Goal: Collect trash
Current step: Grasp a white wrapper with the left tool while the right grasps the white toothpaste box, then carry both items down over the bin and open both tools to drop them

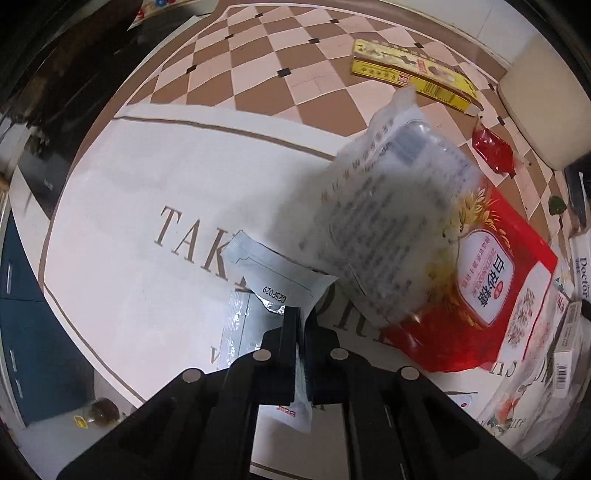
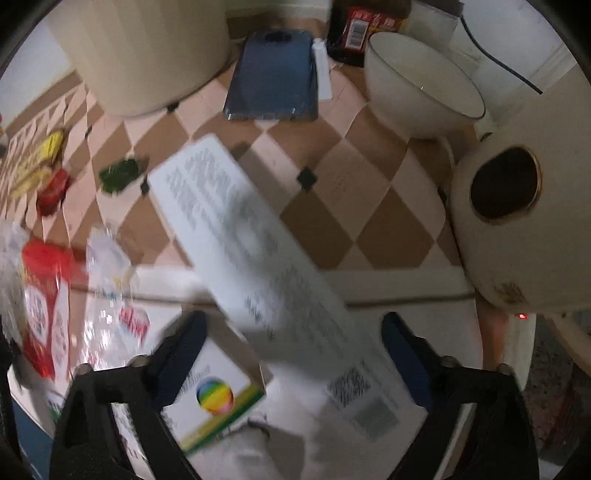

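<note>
My left gripper (image 1: 301, 317) is shut on a grey foil sachet (image 1: 273, 280) printed 025F029, held above a white bag (image 1: 122, 229) lettered TAK. A red and clear sugar packet (image 1: 461, 266) lies just right of it on the bag. My right gripper (image 2: 291, 325) is open, its fingers wide apart. Between them a long white box (image 2: 251, 251) with printed text is blurred and tilted; I cannot tell whether it touches the fingers. A small white box with a rainbow ball logo (image 2: 214, 398) lies under the right gripper's left finger.
A yellow carton (image 1: 413, 72), a red wrapper (image 1: 493, 146) and a green scrap (image 2: 122, 175) lie on the checkered cloth. A blue phone (image 2: 275, 77), a white bowl (image 2: 421, 92), a dark jar (image 2: 362, 29) and a white vase (image 2: 517, 221) stand around the right gripper.
</note>
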Action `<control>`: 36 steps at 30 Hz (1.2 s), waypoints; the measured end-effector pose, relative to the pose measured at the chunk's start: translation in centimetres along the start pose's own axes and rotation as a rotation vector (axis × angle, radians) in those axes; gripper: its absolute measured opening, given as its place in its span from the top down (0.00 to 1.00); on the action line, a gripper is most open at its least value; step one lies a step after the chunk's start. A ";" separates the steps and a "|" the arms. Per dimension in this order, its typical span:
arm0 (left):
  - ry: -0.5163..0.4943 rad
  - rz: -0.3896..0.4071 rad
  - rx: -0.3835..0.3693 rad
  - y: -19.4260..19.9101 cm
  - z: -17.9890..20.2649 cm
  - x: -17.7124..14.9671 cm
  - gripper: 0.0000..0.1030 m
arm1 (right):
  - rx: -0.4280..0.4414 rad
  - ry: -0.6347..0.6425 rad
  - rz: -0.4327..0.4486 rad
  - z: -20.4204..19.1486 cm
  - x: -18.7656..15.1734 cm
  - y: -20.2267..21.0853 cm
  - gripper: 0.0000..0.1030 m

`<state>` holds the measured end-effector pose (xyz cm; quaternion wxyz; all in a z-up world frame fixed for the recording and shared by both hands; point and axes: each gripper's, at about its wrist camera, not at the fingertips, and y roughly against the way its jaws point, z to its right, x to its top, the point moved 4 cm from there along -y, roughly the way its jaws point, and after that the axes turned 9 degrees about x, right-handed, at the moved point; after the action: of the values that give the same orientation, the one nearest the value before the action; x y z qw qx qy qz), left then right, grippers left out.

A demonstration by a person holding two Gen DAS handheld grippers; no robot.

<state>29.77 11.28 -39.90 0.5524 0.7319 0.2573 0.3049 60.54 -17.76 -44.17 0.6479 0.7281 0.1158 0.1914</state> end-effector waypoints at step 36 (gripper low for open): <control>-0.246 -0.041 -0.375 2.8 -12.1 -17.3 1.00 | 0.344 -0.151 0.159 -21.2 -32.4 13.8 0.50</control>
<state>9.22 6.09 -37.55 0.7120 0.6428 0.1418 0.2445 21.17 -14.03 -32.90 0.5037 0.8472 0.0400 0.1642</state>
